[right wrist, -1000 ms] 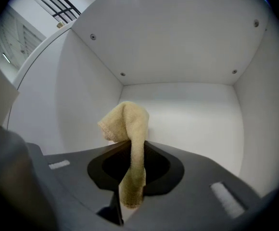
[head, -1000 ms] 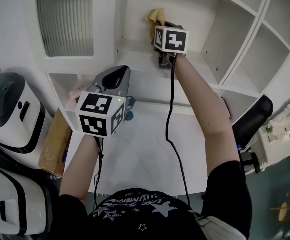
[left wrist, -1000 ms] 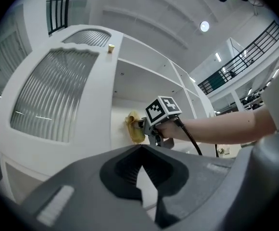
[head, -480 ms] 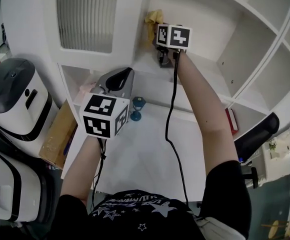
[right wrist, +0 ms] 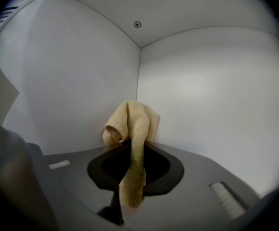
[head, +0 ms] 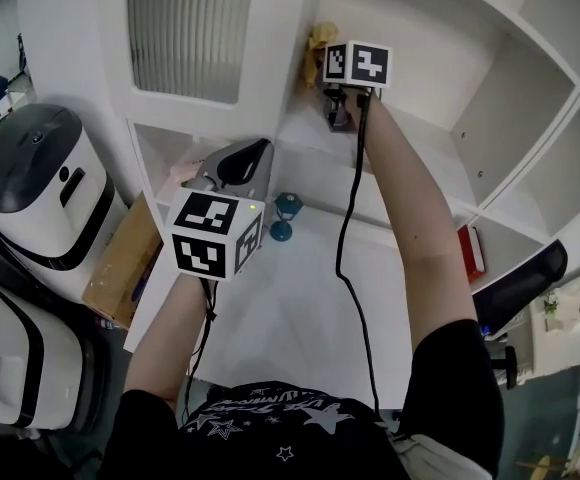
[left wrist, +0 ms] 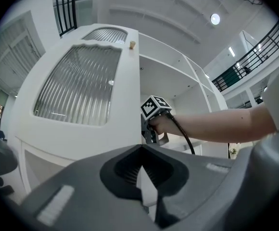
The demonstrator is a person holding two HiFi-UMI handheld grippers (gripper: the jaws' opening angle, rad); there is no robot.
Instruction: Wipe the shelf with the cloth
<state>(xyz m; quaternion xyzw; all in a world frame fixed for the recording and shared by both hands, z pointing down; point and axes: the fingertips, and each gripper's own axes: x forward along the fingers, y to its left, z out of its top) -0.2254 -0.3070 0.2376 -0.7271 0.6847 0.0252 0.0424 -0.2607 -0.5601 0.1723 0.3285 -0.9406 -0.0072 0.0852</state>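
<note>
Cloth (right wrist: pixel 132 129): pale yellow, clamped in right gripper (right wrist: pixel 131 163), jaws closed on a narrow strip of it. Rises past the jaw tips in a folded bunch and droops over to the left. Sits right at the back corner of an upper compartment of the white shelf (head: pixel 440 158), where side wall meets back wall; cannot tell whether it touches either wall. Seen from the head view as a yellow tuft just beyond the marker cube, arm stretched forward into the compartment, black cable (head: pixel 350 268) trailing down along the forearm.

Left gripper (left wrist: pixel 140 177): jaws together, nothing between them. Hangs lower and nearer the body, outside the shelf, over the edge of the white table (head: pixel 280 318), pointing toward the ribbed glass door (head: pixel 185 28). Small blue object (head: pixel 284 213) just beside it on the table. Cardboard box (head: pixel 120 263) and white machines (head: pixel 40 193) off to the left.
</note>
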